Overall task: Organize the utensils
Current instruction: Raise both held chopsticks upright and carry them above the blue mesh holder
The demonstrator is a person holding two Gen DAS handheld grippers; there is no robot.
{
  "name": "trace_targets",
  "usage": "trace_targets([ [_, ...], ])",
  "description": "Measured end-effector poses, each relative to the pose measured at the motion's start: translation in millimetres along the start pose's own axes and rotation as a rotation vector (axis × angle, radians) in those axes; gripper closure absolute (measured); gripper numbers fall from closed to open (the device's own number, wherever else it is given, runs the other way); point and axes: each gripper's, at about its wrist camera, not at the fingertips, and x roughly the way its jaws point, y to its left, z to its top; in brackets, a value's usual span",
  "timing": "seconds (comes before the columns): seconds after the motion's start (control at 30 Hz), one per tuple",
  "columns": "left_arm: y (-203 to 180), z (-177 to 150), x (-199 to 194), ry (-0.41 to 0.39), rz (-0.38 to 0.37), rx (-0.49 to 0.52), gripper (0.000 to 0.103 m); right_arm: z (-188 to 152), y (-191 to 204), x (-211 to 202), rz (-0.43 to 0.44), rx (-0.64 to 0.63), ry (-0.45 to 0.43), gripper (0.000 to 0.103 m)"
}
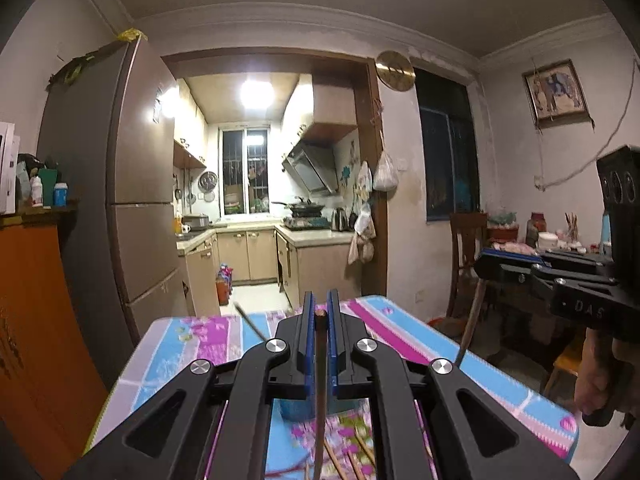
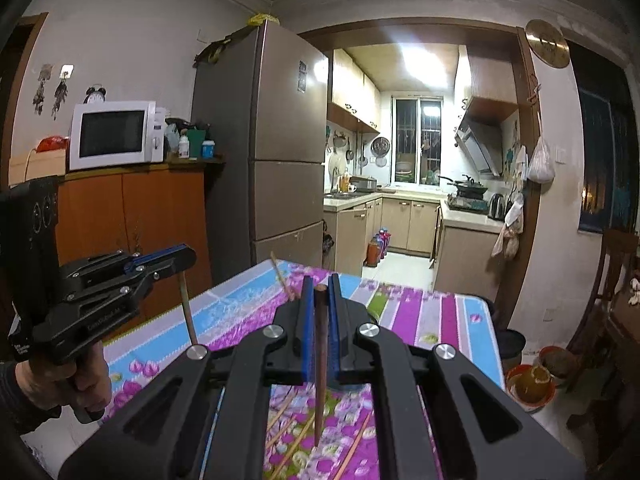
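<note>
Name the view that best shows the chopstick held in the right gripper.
The right wrist view: the chopstick shows nearly whole, hanging between the shut right gripper. The left wrist view shows it only from the side, small, below that gripper.

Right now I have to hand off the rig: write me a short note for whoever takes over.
Left gripper: jaws shut on a dark chopstick, held upright above the table.
Right gripper: jaws shut on another dark chopstick, also upright.
Loose chopsticks lie on the floral cloth below both grippers; a blue cup stands just under the left one.
Done: one chopstick picked up per gripper.
Left: place both, then collect the loose ones.
</note>
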Motion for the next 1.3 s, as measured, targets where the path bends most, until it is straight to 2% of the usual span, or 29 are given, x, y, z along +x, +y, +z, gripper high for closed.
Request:
trace_targets([
  [0.4, 30, 118, 49, -0.103, 0.010, -0.062, 0.096, 92, -27, 40, -0.034, -0.032, -0.026, 0.098],
  [0.6, 41, 148, 81, -0.134, 0.032, -0.085, 0.096, 121, -45, 68, -0.047, -0.014, -0.033, 0.098],
  [0.8, 44, 142, 123, -0.116, 0.028, -0.094, 0.096, 124, -55, 103, -0.037, -0.004, -0.017, 0.098],
  [1.3, 63, 77, 195, -0.008, 0.019, -0.129, 0.096, 76, -73, 163, -0.004, 0.046, 0.064, 0.098],
])
